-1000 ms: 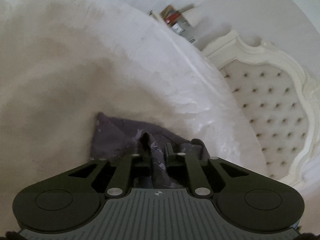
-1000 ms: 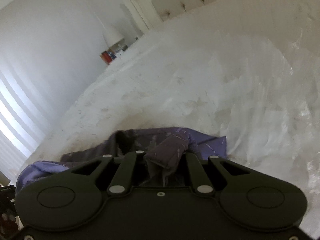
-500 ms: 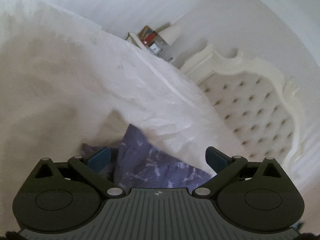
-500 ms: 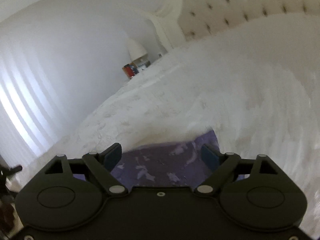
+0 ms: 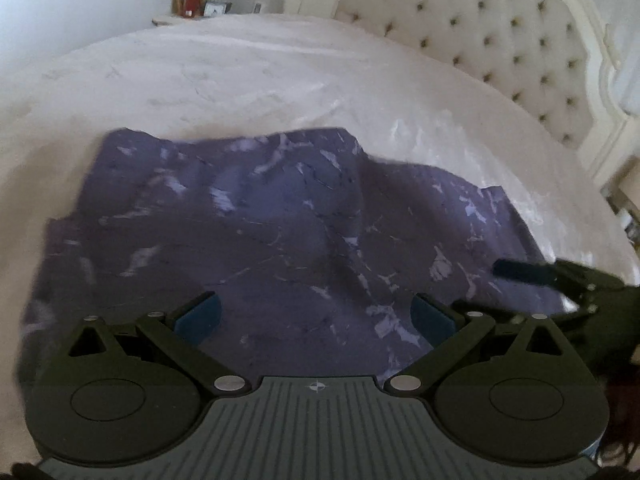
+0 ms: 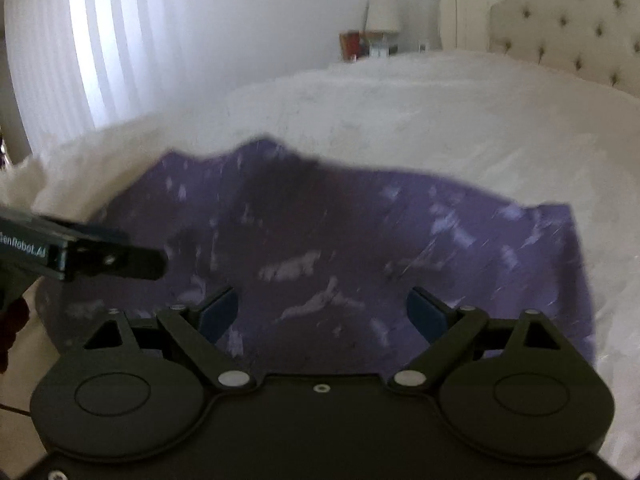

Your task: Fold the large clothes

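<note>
A purple garment with pale marbled streaks (image 5: 280, 216) lies spread on the white bed near its front edge; it also fills the middle of the right wrist view (image 6: 340, 240). My left gripper (image 5: 316, 314) is open and empty, held above the garment's near part. My right gripper (image 6: 322, 314) is open and empty, also above the garment. The right gripper shows at the right edge of the left wrist view (image 5: 560, 280). The left gripper shows at the left edge of the right wrist view (image 6: 80, 256).
The white bedspread (image 5: 280, 80) extends beyond the garment. A tufted cream headboard (image 5: 500, 28) stands at the far right. A nightstand with a lamp and small items (image 5: 204, 0) is at the back. A curtained window (image 6: 80, 40) is on the left.
Both grippers let go of the garment and opened. They then pulled back and up, so the garment now lies spread out below them.
</note>
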A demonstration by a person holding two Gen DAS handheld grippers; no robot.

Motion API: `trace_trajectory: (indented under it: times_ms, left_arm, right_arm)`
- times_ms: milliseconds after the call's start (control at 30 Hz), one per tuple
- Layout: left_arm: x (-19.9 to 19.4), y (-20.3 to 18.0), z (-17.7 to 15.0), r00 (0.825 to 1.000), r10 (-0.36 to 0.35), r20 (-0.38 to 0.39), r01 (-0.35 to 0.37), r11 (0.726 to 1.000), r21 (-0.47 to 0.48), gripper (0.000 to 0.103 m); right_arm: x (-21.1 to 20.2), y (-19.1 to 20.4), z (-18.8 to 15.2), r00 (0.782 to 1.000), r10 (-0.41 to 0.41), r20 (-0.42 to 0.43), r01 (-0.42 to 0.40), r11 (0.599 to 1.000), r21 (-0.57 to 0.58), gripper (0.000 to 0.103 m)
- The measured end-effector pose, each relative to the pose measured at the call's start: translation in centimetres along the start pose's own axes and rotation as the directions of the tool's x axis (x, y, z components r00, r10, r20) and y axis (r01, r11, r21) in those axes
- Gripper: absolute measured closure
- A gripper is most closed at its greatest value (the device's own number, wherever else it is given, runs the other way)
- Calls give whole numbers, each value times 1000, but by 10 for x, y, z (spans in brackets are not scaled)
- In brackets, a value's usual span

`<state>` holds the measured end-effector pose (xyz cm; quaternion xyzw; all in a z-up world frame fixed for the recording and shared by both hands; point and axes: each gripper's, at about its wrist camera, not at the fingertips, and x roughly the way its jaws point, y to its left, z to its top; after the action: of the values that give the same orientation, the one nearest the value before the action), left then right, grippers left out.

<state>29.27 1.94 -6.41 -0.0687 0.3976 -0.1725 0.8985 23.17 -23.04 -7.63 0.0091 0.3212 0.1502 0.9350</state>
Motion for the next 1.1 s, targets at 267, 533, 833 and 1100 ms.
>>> trace_trajectory:
  times_ms: [267, 533, 833, 1100]
  left_arm:
    - [53, 37, 31, 994, 107, -14, -108, 993, -47, 1]
    - [64, 70, 37, 976, 217, 31, -211, 968, -138, 1]
    - [39, 77, 38, 985, 170, -9, -170, 976, -135, 1]
    - [-44, 95, -12, 998, 65, 18, -60, 979, -196, 1]
  right_arm:
    - [47, -40, 16, 995, -97, -32, 98, 994, 46, 6]
    - [64, -114, 5, 977, -214, -13, 209, 935, 288, 2]
    - [43, -121, 4, 983, -181, -17, 177, 934, 311, 1]
    - [-42, -125, -41, 995, -94, 23, 79, 925, 373, 1]
